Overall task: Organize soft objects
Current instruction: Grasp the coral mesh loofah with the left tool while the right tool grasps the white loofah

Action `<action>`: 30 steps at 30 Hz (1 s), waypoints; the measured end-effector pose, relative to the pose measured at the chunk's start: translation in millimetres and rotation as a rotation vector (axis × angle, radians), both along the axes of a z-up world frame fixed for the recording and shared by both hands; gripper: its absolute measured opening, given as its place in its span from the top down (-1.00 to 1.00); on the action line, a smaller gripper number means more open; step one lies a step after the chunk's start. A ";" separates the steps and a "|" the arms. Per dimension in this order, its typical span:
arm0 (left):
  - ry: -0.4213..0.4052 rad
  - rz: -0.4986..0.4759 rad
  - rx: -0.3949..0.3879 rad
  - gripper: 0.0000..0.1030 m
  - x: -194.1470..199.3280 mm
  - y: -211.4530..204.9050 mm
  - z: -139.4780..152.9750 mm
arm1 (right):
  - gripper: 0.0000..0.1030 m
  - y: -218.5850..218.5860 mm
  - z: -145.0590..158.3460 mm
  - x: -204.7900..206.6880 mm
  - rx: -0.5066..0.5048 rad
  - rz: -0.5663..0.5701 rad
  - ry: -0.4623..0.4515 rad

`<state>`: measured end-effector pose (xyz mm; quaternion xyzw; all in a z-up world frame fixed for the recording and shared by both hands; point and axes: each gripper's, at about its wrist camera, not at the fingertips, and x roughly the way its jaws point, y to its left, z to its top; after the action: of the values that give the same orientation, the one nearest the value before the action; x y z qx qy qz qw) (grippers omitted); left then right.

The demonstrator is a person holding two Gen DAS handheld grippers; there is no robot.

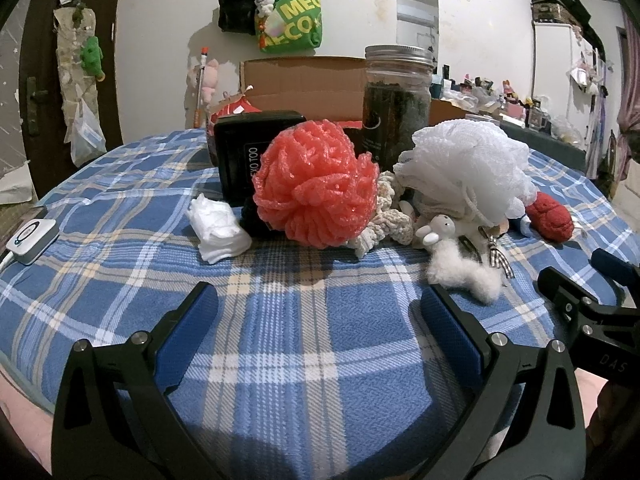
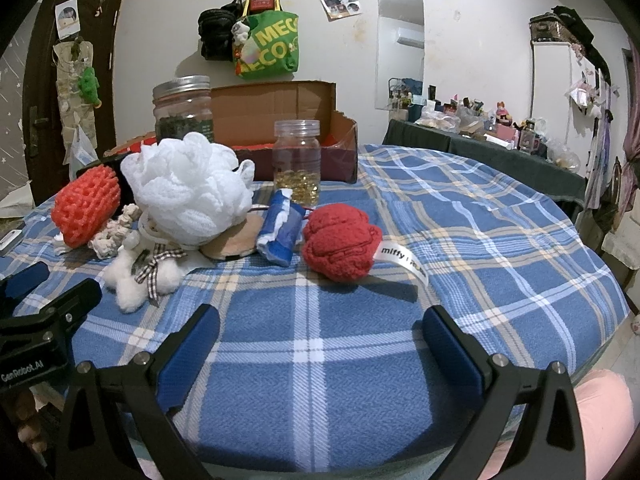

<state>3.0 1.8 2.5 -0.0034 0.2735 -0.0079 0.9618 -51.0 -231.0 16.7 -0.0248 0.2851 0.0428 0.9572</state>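
A pile of soft things lies on the blue plaid cloth [image 1: 280, 312]. In the left wrist view: a coral mesh pouf [image 1: 316, 184], a white mesh pouf [image 1: 468, 168], folded white cloth [image 1: 218, 228], a cream crochet piece [image 1: 390, 220], a fluffy white lamb toy [image 1: 460, 264] and a red knitted plush [image 1: 550, 218]. The right wrist view shows the red plush [image 2: 340, 242] with a "miffy" tag, a blue-white tissue pack [image 2: 280, 234], the white pouf [image 2: 192, 192] and the coral pouf [image 2: 86, 204]. My left gripper [image 1: 320, 312] and right gripper [image 2: 320, 328] both hover open and empty, short of the pile.
Behind the pile stand an open cardboard box [image 2: 280, 108], a lidded jar of dark leaves [image 1: 398, 100], a clear jar of yellow capsules [image 2: 297, 160] and a black case [image 1: 240, 148]. A small white device [image 1: 32, 238] lies at the left. A cluttered side table [image 2: 500, 140] sits far right.
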 end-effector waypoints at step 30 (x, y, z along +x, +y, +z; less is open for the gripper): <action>0.053 -0.242 0.010 -0.55 57.5 19.5 57.6 | -0.78 42.7 51.8 81.3 0.134 0.465 0.099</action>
<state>60.5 21.2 60.2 0.0342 0.2974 -0.1226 0.9462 30.3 -188.3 68.6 -0.0241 0.3148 0.2820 0.9060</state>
